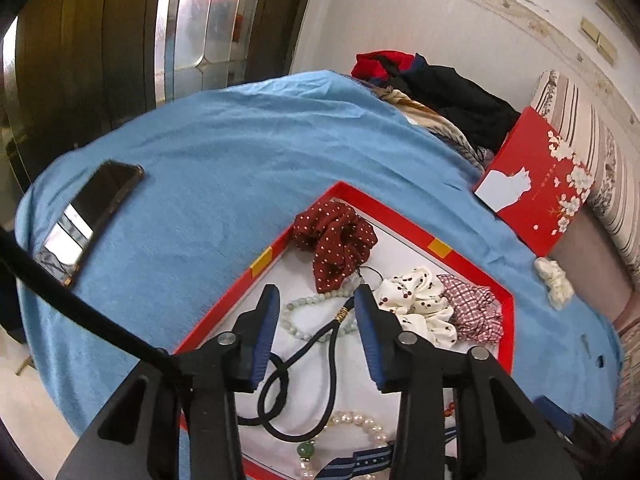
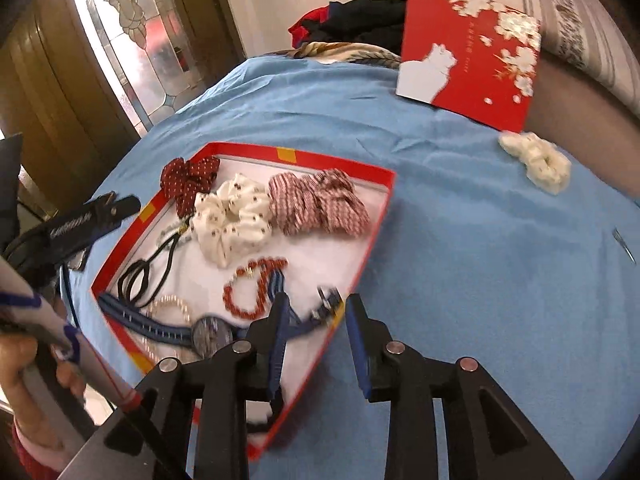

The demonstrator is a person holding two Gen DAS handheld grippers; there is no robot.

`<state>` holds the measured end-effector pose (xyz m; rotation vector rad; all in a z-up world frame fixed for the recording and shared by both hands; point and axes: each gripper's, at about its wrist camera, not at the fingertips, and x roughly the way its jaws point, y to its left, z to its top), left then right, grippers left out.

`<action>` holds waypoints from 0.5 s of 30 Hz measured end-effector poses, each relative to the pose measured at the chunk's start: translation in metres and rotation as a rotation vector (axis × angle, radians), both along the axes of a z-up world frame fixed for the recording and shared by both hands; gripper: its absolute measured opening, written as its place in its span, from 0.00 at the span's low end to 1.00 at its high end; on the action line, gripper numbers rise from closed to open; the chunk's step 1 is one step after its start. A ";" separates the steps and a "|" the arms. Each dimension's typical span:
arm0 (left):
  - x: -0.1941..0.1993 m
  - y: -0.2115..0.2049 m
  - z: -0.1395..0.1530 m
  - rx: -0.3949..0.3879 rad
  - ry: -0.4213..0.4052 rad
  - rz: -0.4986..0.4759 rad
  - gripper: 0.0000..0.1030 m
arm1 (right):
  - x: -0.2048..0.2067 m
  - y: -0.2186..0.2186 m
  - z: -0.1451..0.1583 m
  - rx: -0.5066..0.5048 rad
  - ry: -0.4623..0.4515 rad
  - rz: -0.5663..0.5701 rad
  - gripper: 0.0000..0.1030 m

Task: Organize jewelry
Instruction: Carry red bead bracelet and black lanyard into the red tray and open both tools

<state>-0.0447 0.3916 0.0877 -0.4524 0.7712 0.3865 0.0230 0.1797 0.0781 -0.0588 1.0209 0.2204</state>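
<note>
Glossy red cardboard tray (image 2: pixel 372 216), ruffled fabric scrunchies (image 2: pixel 232 220), round coral beads (image 2: pixel 252 284).

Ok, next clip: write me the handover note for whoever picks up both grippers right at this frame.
Left gripper: open, empty, hovering above the black elastic hair tie and pale green bead bracelet.
Right gripper: open, empty, at the near edge of the shallow red cardboard tray.
Already in tray: three fabric scrunchies, red bead bracelet, pearl bracelet, blue-strapped wristwatch.
Left: cream fluffy scrunchie lies outside on the blue cloth, beside the red cat-print lid.
</note>
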 end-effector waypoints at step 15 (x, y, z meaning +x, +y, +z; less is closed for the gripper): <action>-0.006 -0.053 0.005 0.143 0.011 -0.115 0.40 | -0.095 -0.055 0.002 -0.144 -0.030 -0.050 0.44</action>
